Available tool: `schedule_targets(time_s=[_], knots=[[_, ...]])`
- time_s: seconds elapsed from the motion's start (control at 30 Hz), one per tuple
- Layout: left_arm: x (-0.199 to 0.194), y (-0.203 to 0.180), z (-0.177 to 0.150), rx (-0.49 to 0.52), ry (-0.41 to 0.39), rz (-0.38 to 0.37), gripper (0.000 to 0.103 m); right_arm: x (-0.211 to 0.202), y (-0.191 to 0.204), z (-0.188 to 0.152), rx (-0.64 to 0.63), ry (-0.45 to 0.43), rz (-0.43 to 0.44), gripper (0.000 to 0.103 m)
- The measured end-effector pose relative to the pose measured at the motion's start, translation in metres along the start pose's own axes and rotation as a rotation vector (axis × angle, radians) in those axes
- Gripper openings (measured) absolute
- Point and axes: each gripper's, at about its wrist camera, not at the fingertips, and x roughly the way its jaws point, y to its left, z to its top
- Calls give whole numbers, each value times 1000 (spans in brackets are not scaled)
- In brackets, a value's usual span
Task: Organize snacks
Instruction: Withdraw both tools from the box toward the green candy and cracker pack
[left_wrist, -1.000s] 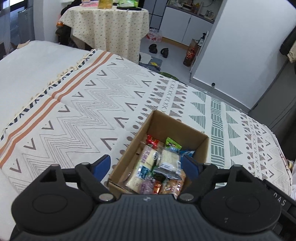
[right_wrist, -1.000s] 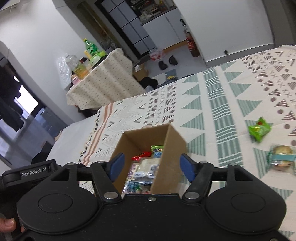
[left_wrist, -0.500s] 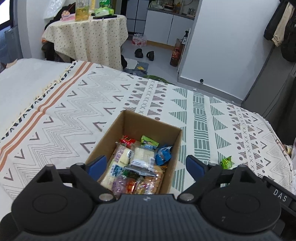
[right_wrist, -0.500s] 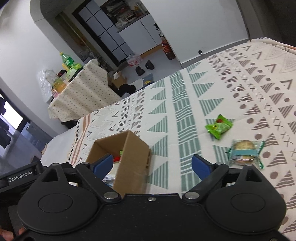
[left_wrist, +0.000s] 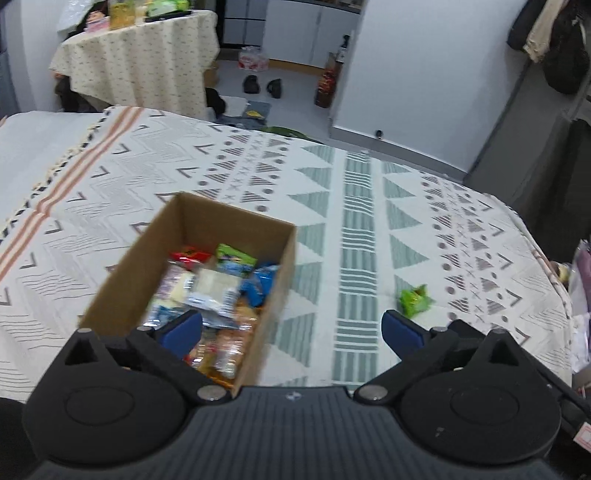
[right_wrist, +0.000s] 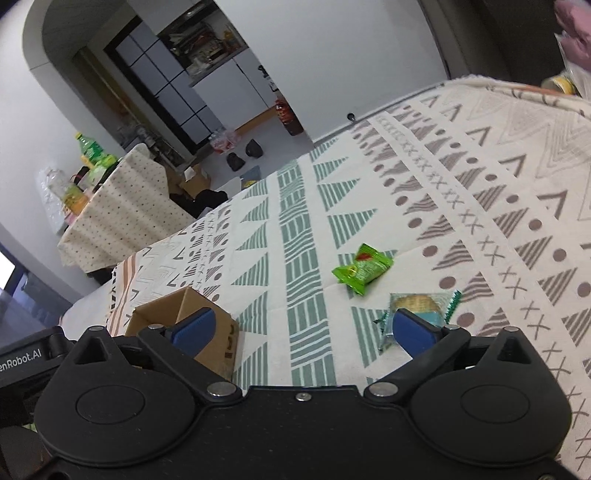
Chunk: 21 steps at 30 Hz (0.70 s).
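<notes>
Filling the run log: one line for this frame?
left gripper: open | right gripper: open | cardboard box: holds snacks | green packet, cracker pack: loose on bedspread

Matt cardboard box (left_wrist: 122, 280), glossy plastic snack wrappers (right_wrist: 364, 268), woven cloth bedspread (left_wrist: 369, 229).

A home: patterned bedspread (left_wrist: 369, 206), clothed dining table (left_wrist: 147, 51), shoes (left_wrist: 262, 86)

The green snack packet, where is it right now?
The green snack packet lies on the patterned bedspread, outside the cardboard box and to its right, next to the wrapped biscuit in the right wrist view.
</notes>
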Motion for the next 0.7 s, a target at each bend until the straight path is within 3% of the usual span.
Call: schedule_targets(time_s=[0.7], knots=[[59, -49, -9, 46, 55, -102, 102, 16, -53, 2, 101, 4, -180, 103]])
